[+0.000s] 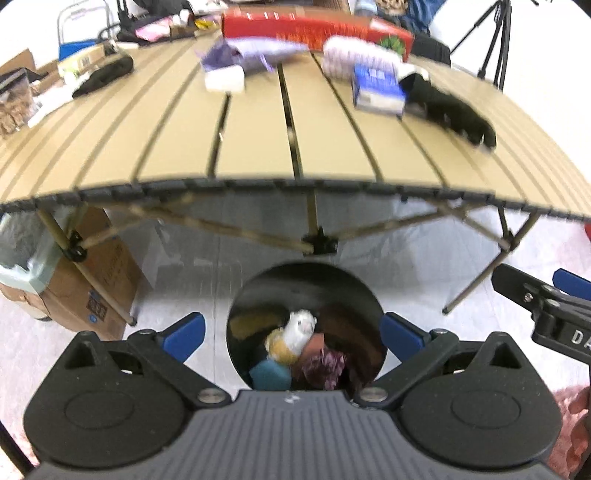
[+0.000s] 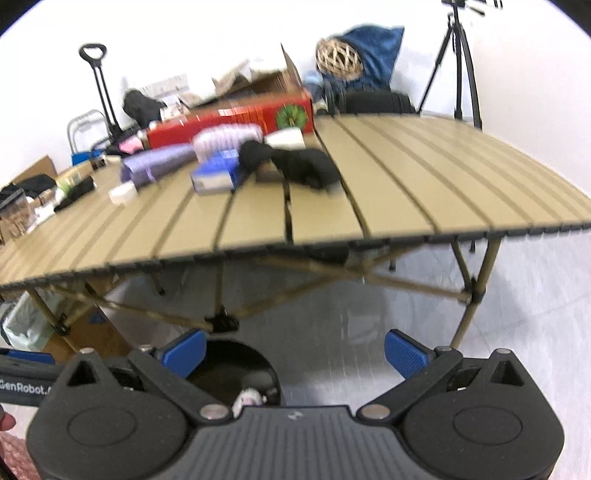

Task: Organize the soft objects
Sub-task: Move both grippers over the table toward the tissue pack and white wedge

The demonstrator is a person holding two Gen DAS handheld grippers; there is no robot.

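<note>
A round black bin [image 1: 258,291] stands on the floor in front of the table. Inside lie a white and tan plush toy [image 1: 295,334], a teal piece [image 1: 269,374] and a dark red piece [image 1: 325,365]. My left gripper [image 1: 291,332] hangs open right above the bin mouth, holding nothing. My right gripper [image 2: 295,349] is open and empty, just right of the bin [image 2: 236,356]. On the tan slatted table [image 1: 258,140] remain a black glove [image 1: 454,110], a purple fish-like soft toy [image 1: 255,53], a pale striped soft bundle [image 1: 354,57] and another black soft item [image 1: 107,74].
A blue box [image 1: 376,86], a white block [image 1: 225,79] and a long red box [image 1: 314,27] also sit on the table. Cardboard boxes [image 1: 96,280] stand under its left end. A tripod [image 2: 458,62] stands at the back right. The table's front edge is close ahead.
</note>
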